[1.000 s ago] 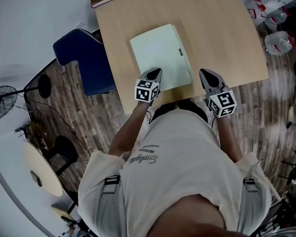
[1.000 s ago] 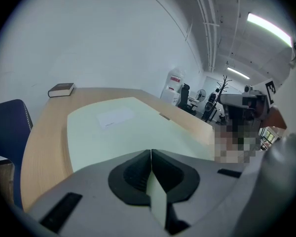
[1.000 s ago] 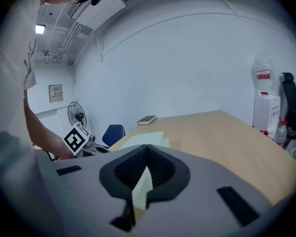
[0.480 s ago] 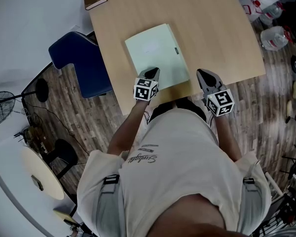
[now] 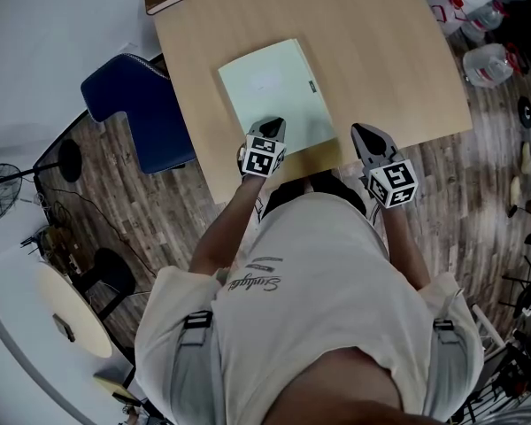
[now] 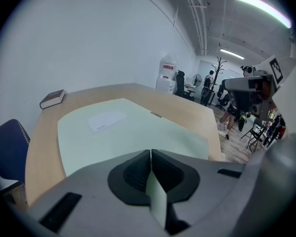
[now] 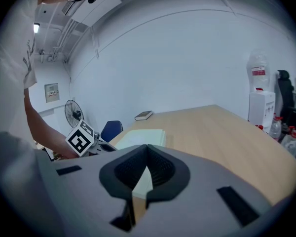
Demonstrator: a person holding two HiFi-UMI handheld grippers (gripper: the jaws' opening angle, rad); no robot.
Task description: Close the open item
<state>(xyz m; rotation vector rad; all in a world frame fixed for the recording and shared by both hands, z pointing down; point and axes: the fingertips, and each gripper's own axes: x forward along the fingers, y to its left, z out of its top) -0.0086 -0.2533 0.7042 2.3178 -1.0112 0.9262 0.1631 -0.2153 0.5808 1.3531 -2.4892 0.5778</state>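
We hold the left gripper (image 5: 273, 124), its fingers pressed together on nothing, over the 6 o'clock edge of the closed green folder (image 5: 270, 85) lying flat on the tabletop (image 5: 385, 51), the right gripper (image 5: 365, 131), likewise closed and empty, at its 4 o'clock.

White T-shirt (image 5: 319, 273), grey buckled straps (image 5: 188, 361)

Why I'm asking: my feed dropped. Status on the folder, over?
Left gripper shut, tip at folder's near edge. Right gripper shut, beside it. Folder flat, closed. Nothing blocking.
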